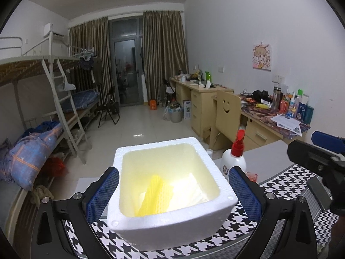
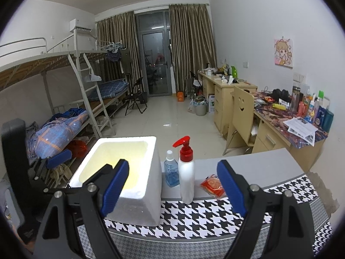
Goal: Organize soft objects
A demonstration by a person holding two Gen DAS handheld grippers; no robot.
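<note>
Flanking the foam box [image 1: 172,226] rim, left gripper [image 1: 172,191] jaws wide, untouching.

Foam box [image 2: 138,181] sits centre-left on the table [image 2: 258,164], mesh sleeve [image 1: 157,196] inside. Right of it: small bottle [image 2: 171,172], pump bottle [image 2: 187,172], then packet [image 2: 212,185].

No writing can be read in either view. The white pump bottle [image 1: 234,164] at centre right bears a round emblem too blurred to make out, and print on the desk bottles [image 2: 312,108] at far right is illegible.
</note>
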